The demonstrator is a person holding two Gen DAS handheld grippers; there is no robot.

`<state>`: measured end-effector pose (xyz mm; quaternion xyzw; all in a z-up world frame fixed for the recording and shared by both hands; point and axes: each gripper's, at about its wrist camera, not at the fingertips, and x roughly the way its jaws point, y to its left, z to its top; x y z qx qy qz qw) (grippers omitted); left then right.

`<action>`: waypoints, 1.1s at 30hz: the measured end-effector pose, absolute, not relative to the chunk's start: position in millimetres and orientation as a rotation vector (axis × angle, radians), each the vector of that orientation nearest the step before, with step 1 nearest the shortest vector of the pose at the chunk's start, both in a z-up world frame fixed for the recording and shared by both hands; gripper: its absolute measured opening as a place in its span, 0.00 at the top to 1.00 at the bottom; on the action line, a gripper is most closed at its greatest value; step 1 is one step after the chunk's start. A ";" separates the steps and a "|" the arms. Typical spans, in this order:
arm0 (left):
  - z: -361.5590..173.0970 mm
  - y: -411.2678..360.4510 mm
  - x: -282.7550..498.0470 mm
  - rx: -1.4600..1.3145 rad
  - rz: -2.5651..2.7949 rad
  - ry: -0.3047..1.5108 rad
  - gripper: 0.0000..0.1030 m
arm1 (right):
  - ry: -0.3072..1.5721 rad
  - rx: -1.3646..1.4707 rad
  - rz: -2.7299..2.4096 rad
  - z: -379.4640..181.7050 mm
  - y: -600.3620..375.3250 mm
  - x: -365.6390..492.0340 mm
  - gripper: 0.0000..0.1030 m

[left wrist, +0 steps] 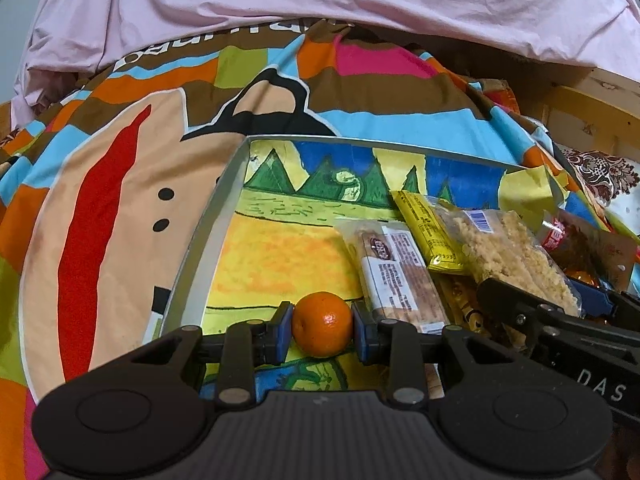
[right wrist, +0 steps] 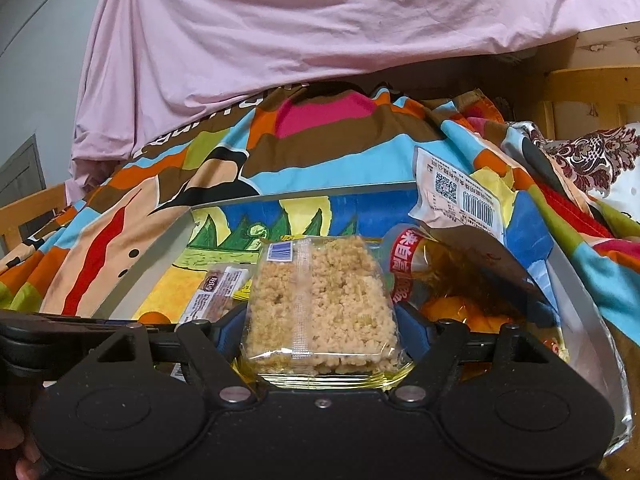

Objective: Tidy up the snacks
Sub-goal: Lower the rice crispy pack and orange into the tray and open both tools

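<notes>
The left hand-held gripper (left wrist: 322,330) clamps a small round orange mandarin (left wrist: 322,323) between its blue pads, low over the near left part of a shallow metal-rimmed tray with a painted landscape floor (left wrist: 208,240). Bare yellow floor lies open ahead, up to the tray's left rim. The right hand-held gripper (right wrist: 322,330) grips a clear-wrapped puffed-rice cake (right wrist: 320,300) over the crowded right side, among a brown wrapped biscuit bar (left wrist: 400,276) and a yellow sachet (left wrist: 428,232).
</notes>
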<state>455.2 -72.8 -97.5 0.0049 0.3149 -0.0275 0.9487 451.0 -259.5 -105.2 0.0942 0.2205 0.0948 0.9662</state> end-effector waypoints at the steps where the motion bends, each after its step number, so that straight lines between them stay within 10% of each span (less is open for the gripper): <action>1: -98.5 -72.4 455.4 0.008 -0.054 0.644 0.67 | 0.446 0.191 0.192 -105.2 -259.5 451.1 0.23; 9: -100.7 -72.1 454.3 -0.010 -0.046 0.646 0.66 | 0.449 0.205 0.200 -106.3 -260.4 452.3 0.21; 33: -74.8 -48.2 414.9 -0.150 0.083 0.496 0.06 | 0.393 0.241 0.171 -89.4 -272.9 433.7 0.07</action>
